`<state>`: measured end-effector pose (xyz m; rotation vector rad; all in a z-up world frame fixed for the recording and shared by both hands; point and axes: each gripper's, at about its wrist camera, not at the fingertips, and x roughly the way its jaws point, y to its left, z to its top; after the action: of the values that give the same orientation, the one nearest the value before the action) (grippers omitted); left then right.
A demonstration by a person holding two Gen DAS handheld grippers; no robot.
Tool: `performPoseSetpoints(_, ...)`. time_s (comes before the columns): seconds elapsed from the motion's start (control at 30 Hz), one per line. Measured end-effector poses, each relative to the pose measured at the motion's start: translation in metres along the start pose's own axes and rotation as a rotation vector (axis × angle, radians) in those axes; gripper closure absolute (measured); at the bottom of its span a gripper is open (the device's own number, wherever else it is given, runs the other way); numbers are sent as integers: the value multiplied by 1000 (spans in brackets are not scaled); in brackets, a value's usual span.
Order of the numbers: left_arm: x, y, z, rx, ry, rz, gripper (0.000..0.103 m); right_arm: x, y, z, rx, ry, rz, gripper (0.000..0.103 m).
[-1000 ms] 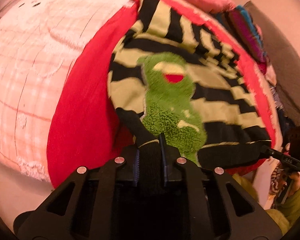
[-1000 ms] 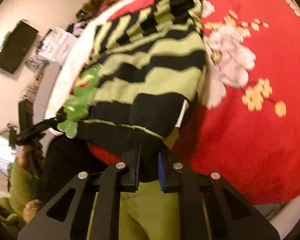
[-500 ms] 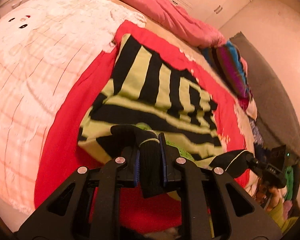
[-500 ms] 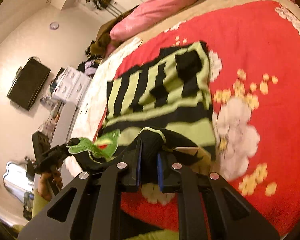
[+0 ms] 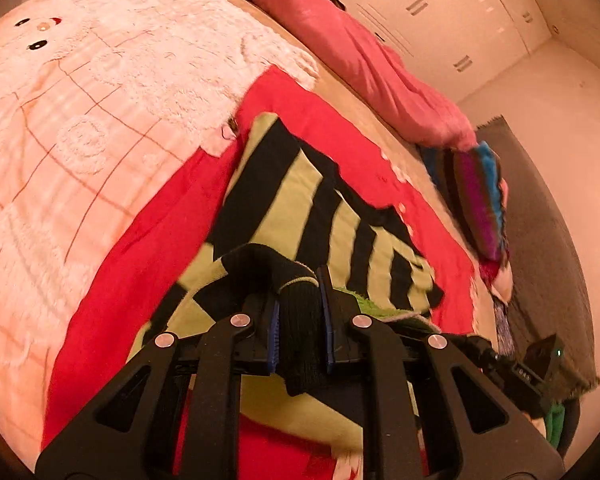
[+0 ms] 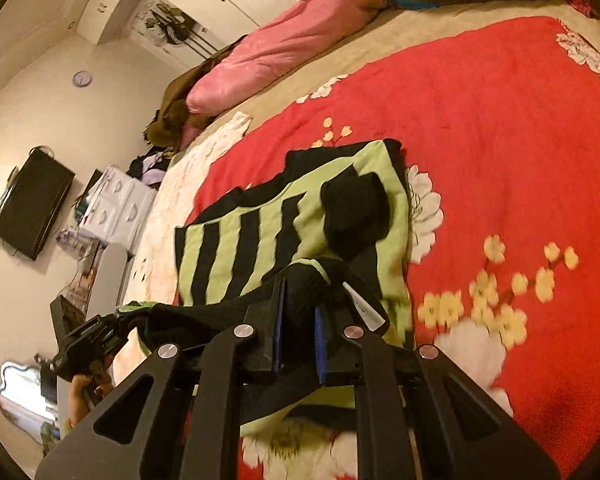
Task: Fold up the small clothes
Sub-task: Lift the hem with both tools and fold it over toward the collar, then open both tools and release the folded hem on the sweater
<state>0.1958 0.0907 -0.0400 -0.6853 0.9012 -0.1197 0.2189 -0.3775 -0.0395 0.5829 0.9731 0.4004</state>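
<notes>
Knitwear mid-fold: a black-and-lime striped child's sweater [image 5: 324, 216] lies centre frame on a red floral blanket [image 6: 500, 128]. The left gripper [image 5: 300, 332] and right gripper [image 6: 298, 332] each pinch its black hem. A second ago the green frog patch faced up; now it is tucked under, with smoothing left.

Left tongs [image 5: 300, 320] and right tongs [image 6: 298, 316] — clamped.

Matte black frames with triangular cut-outs are being shown on the left gripper [image 5: 300, 322] and the right gripper [image 6: 298, 316], each studded with four silver screws. Blue pads are being carried just inside the fingers [image 5: 273, 336], beside those screws.
</notes>
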Motion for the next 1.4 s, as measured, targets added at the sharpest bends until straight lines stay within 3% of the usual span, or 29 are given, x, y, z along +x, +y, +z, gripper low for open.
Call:
performPoseSetpoints(0.13,24,0,8,-23,-22,27,92,24,-9,12,27,1,-49,91)
performPoseSetpoints(0.23,38,10,4,-72,-35,-6,88,39,-17,18,47,16,-85,91)
performPoseSetpoints(0.4,32,26,-5,-68,-127,-41,73,54,-31,22,106,31,-82,90)
performPoseSetpoints(0.47,22,28,-9,-16,-178,-30,69,55,-32,23,113,18,-77,87)
performPoseSetpoints(0.6,0,24,-14,101,-281,18,67,50,-30,21,154,-31,-40,64)
performPoseSetpoints(0.63,-6,20,-15,138,-309,31,66,47,-29,21,156,-53,-48,45)
performPoseSetpoints(0.67,-9,17,-15,163,-324,39,64,42,-27,21,146,-84,-74,35)
performPoseSetpoints(0.77,-13,-1,-20,292,-361,83,57,22,-21,25,80,-155,-127,35)
performPoseSetpoints(0.87,-2,-19,-26,407,-328,114,52,14,-6,23,-42,-158,-171,35)
performPoseSetpoints(1.07,23,-34,-39,542,-261,201,42,37,53,-1,-535,-54,-274,36)
performPoseSetpoints(1.2,25,-31,-39,541,-273,231,35,59,70,-11,-718,19,-354,37)
performPoseSetpoints(1.3,25,-30,-33,533,-297,251,28,73,64,-3,-667,63,-437,37)
performPoseSetpoints(1.4,26,-33,-23,534,-310,257,26,66,44,13,-464,36,-386,37)
